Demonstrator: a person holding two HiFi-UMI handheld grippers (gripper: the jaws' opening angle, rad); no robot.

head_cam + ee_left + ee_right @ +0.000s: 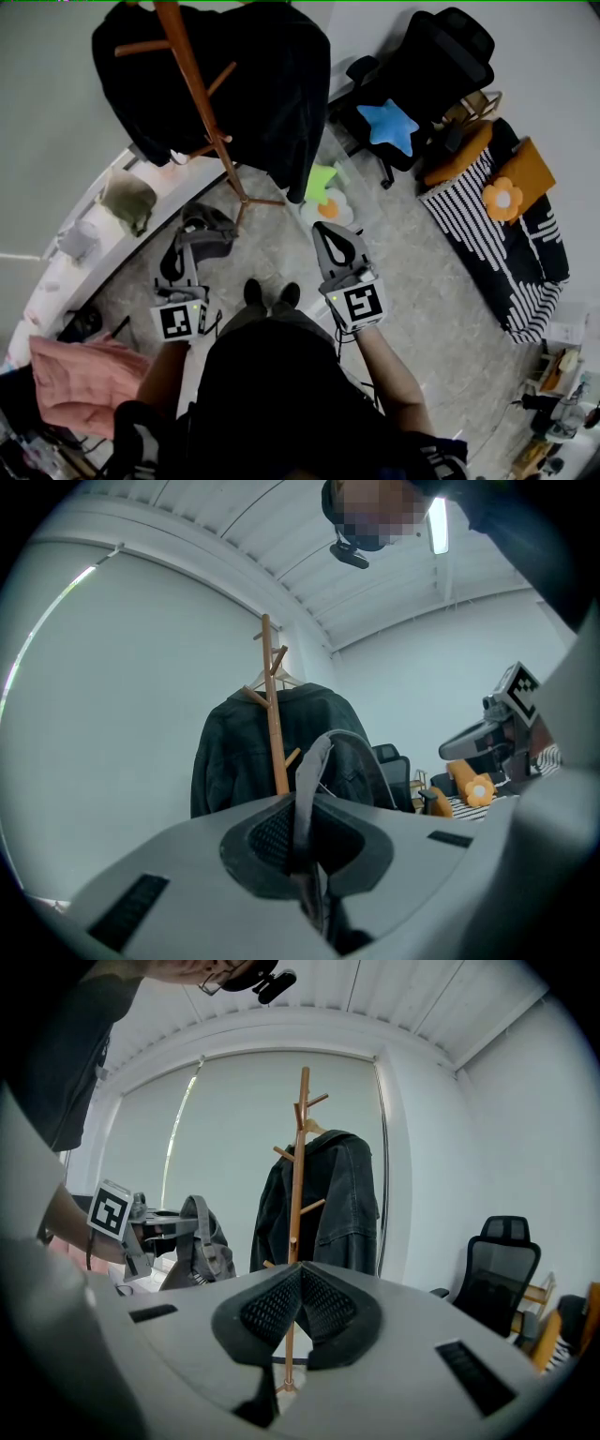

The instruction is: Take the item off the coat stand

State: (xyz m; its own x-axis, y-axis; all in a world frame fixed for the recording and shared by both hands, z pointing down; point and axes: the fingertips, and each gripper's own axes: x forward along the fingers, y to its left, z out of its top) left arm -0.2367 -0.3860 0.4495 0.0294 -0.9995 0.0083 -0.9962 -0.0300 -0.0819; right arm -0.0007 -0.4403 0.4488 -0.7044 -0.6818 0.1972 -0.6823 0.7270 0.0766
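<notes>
A wooden coat stand (192, 84) rises ahead of me, and a black jacket (272, 84) hangs on it. My left gripper (185, 246) is shut on the strap of a grey bag (211, 230), which hangs clear of the stand at the left. In the left gripper view the grey strap (314, 761) runs up from between the closed jaws of the left gripper (305, 855), with the stand (273, 724) and jacket (225, 752) behind. My right gripper (330, 232) is shut and empty. From the right gripper (300, 1288) I see the bag (199, 1241), the stand (302, 1147) and the jacket (342, 1194).
A black office chair (441, 66) carrying a blue star cushion (389, 127) stands at the back right. A striped sofa (487, 234) with orange cushions runs along the right. A white ledge (141, 202) lines the left wall. A pink garment (70, 375) lies at lower left, and flower cushions (328, 202) lie near the stand's base.
</notes>
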